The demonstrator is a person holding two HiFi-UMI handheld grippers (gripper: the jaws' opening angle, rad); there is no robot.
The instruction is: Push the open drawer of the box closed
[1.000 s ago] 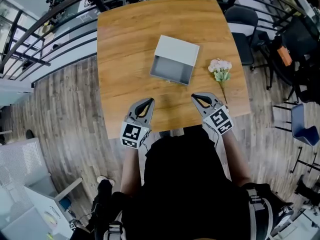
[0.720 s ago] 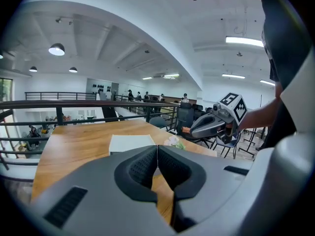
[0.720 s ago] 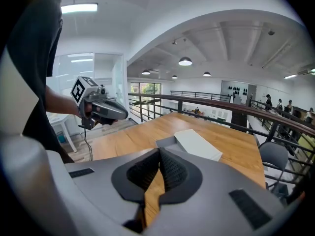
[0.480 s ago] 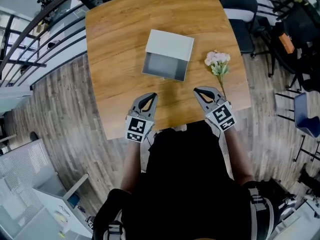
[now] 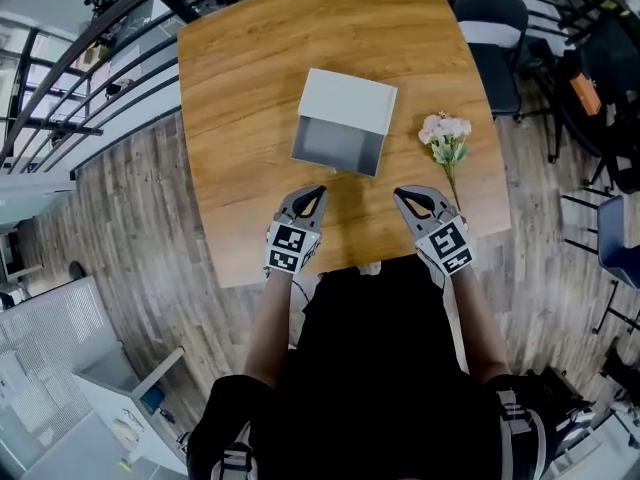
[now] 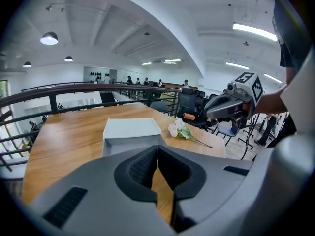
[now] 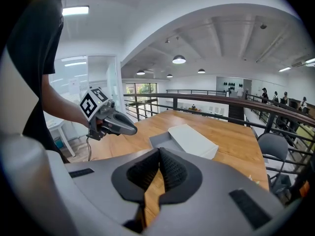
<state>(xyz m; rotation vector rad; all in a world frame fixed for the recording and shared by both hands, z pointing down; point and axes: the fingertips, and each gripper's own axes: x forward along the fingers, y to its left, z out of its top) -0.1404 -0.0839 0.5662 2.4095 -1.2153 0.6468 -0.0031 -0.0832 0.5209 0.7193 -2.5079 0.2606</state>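
Observation:
A white box [image 5: 352, 102] lies in the middle of the wooden table [image 5: 240, 88]. Its grey drawer [image 5: 336, 147] stands pulled out toward me and looks empty. My left gripper [image 5: 317, 192] is shut and holds nothing; it hovers over the table's near edge, short of the drawer's front and a bit to its left. My right gripper [image 5: 401, 194] is also shut and empty, near the drawer's right front corner. In the left gripper view the box [image 6: 132, 129] lies straight ahead of the closed jaws [image 6: 157, 147]. The right gripper view has the drawer [image 7: 160, 140] ahead of its jaws [image 7: 159, 151].
A small bunch of pale pink flowers [image 5: 444, 138] with a green stem lies on the table right of the box. A black railing [image 5: 90, 48] runs behind the table. Dark chairs [image 5: 490, 28] stand at the far right. The floor below is wood plank.
The left gripper has moved forward and inward, closer to the drawer's front. The right gripper has barely shifted. The box and drawer stay as they were.

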